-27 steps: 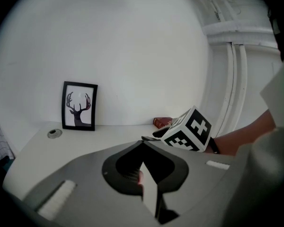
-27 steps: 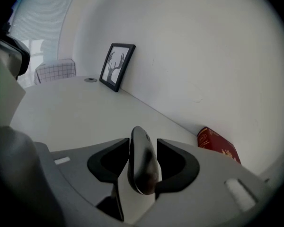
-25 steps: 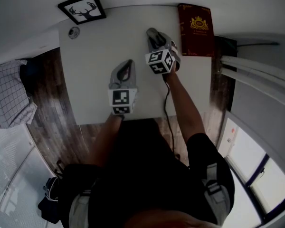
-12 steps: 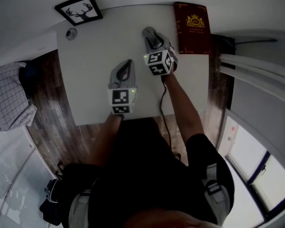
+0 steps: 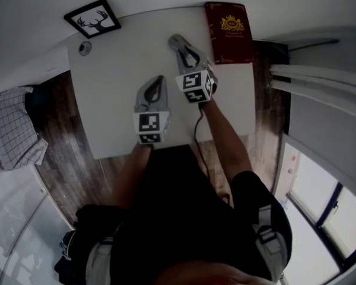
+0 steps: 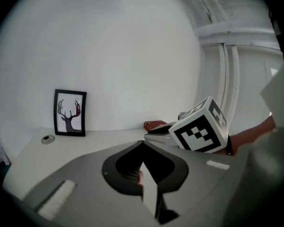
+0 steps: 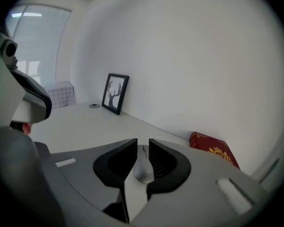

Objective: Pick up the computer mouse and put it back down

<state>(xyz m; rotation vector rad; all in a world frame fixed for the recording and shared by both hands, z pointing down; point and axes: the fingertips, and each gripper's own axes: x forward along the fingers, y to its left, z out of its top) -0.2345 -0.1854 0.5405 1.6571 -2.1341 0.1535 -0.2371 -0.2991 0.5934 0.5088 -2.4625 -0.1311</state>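
Near the dark red crested box [image 5: 228, 31], the silver oval computer mouse [image 7: 144, 173] is clamped in the right gripper's [image 7: 142, 144] fingers, which have just been closing on it for the lift. The left gripper's [image 6: 142, 144] fingers are pressed together on nothing, as they are not needed.

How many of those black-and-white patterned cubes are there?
2. One cube on the left tongs, near the table's front edge; one on the right tongs, nearer the red book.

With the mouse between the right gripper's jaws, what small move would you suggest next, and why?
Probably a short, straight lift: the right gripper has just been closing its jaws, which now press the mouse on both sides, and nothing on the table stands near it.
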